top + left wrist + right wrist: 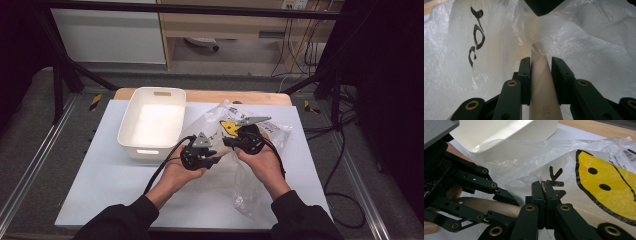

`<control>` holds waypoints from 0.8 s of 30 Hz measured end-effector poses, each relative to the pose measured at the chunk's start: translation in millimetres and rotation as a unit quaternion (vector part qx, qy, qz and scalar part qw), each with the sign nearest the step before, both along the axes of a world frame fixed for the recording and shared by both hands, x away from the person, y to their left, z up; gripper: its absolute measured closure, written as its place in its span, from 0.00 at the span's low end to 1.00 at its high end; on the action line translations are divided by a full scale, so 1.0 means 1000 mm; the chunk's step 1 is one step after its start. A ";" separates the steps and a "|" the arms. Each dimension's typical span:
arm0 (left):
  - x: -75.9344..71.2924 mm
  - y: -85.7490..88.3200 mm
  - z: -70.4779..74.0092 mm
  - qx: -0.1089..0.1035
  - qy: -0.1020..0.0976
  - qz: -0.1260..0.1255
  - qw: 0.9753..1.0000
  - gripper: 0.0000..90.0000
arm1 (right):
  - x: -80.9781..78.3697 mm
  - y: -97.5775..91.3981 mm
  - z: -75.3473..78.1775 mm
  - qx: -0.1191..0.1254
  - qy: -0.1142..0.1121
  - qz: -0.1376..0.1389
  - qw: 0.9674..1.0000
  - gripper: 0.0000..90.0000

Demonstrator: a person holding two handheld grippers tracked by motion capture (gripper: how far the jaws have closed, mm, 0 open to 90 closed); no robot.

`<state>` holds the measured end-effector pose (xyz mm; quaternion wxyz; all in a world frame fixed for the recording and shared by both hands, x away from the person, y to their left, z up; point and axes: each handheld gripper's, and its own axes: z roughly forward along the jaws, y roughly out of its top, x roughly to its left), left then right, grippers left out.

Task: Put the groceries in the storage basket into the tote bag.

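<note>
holding the plastic bag (250,150) pinched in the shut right gripper (545,185). left gripper (541,63) fingers partly closed round a beige tube (541,87) at the bag mouth. probably midway, white bin (150,125) not used yet.

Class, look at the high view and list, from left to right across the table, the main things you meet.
White bin → left claw → right claw → right-hand edge of the plastic bag.

High view overhead, facing forward-down; 2 gripper views close on plastic bag (250,145).
</note>
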<state>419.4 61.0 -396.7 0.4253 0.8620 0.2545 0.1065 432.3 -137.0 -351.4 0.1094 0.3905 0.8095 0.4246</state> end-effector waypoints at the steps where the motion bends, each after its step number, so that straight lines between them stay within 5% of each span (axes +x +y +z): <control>1: 0.000 0.000 0.000 -0.001 0.000 0.001 1.000 0.78 | -0.001 0.000 0.000 0.000 -0.001 0.000 1.000 1.00; 24: 0.013 -0.013 -0.009 -0.006 0.000 0.016 1.000 0.78 | -0.013 -0.006 -0.005 0.006 0.001 0.004 1.000 1.00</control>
